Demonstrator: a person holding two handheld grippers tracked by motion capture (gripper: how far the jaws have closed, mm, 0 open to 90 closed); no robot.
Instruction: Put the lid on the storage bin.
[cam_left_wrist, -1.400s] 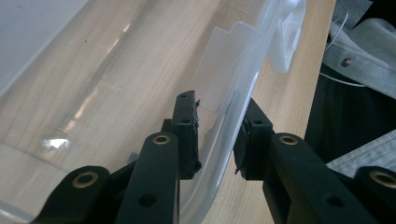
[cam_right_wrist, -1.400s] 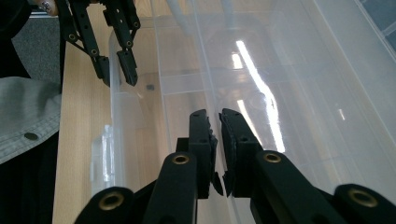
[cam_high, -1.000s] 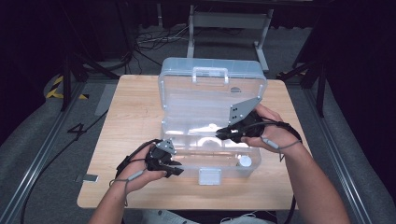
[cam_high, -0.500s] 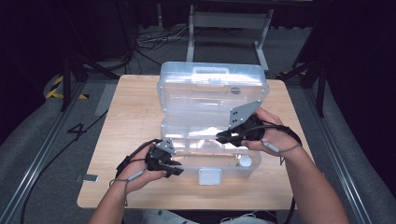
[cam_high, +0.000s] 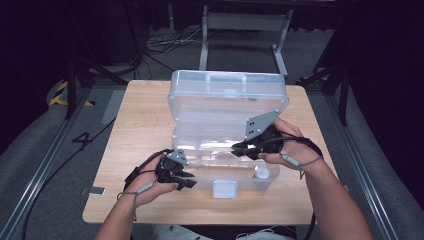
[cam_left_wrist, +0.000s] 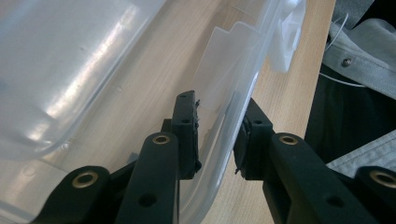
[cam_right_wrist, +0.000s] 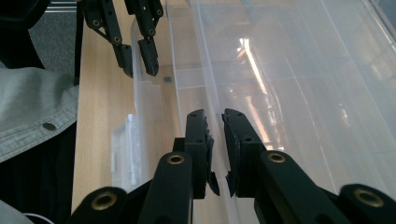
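1. The clear plastic organizer box (cam_high: 227, 125) sits mid-table (cam_high: 140, 125), lid swung up on the far side, white latch (cam_high: 224, 189) on the near wall facing the person
2. Left gripper (cam_high: 186, 181) straddles that near wall left of the latch; the jaws sit either side of the thin rim (cam_left_wrist: 224, 126) with a gap showing, so parted, not pinching
3. Right gripper (cam_high: 239, 147) hovers over the tray right of the latch, jaws nearly together with nothing between them
4. Box looks light, slick, a bit flexy. I'd grab the rim or latch, not the flat glossy panels
5. Small white piece (cam_high: 261, 172) sits in the tray's near right corner
6. Bare wood left and right of the box gives sliding room; the near table edge is close
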